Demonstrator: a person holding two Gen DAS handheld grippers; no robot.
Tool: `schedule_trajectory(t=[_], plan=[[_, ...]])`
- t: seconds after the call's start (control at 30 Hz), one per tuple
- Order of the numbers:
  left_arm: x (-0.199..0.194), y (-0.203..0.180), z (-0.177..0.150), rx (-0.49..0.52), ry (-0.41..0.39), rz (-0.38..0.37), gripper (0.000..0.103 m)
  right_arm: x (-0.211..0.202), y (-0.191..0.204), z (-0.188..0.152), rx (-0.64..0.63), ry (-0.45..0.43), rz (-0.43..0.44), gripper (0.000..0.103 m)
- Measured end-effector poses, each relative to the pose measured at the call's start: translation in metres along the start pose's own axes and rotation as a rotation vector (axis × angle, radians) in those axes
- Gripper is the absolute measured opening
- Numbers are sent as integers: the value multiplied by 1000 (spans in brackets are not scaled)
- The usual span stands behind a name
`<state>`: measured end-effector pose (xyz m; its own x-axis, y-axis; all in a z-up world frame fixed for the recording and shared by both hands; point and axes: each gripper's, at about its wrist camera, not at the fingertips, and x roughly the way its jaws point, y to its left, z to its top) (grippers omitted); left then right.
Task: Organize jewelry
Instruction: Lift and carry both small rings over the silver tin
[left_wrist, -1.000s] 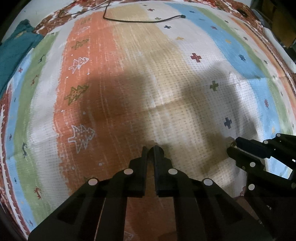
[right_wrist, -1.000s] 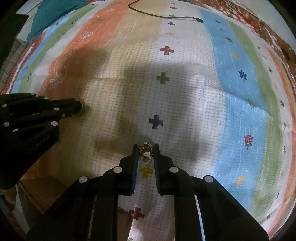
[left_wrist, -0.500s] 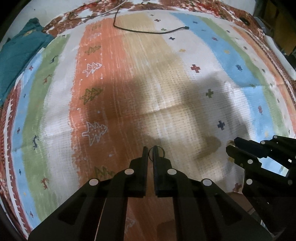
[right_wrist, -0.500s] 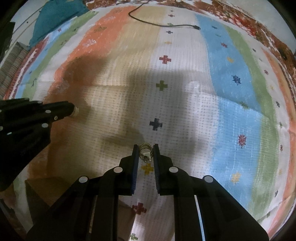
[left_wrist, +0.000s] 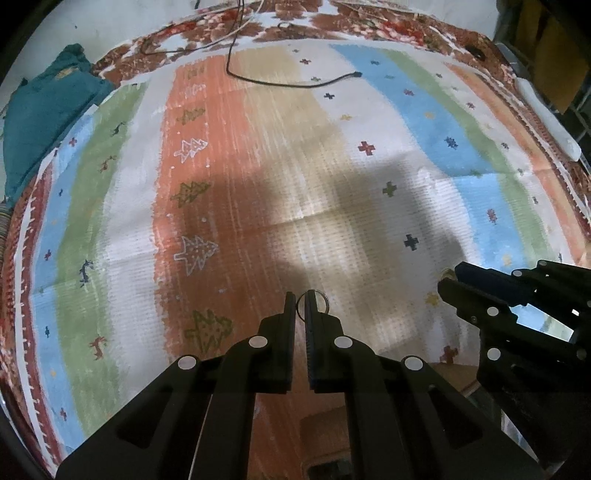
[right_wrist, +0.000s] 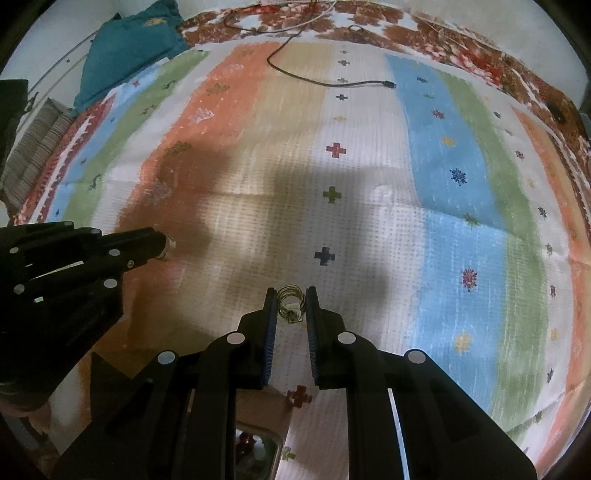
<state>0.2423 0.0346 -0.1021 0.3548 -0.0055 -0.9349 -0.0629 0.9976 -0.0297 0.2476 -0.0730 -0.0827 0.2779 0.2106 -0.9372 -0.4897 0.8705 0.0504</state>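
Both grippers have risen from the striped bedspread (left_wrist: 258, 166), which now shows wider. The left gripper (left_wrist: 301, 301) is clenched on one thin ring (left_wrist: 313, 303); the right gripper (right_wrist: 291, 301) grasps a coiled gold ring (right_wrist: 291, 304), its small tag unreadable. One black cable (right_wrist: 332, 83) lies beyond.

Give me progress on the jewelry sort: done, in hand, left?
Done: cannot tell; the wooden box is barely in view.
In hand: left gripper pinches a thin ring; right gripper clamps a coiled gold piece.
Left: both still need placing; none loose on the striped cloth.
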Motion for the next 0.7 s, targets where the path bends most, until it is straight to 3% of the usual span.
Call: schedule_trajectory(t=[0.43,0.7], plan=[[-46,-12,-14,-1,-88,-22,5,-44,8,-15,-12,-75,10,16],[-64,-17,-29,-11,-121,-32,5,-50,11,-28,-16,-78,-5,16]])
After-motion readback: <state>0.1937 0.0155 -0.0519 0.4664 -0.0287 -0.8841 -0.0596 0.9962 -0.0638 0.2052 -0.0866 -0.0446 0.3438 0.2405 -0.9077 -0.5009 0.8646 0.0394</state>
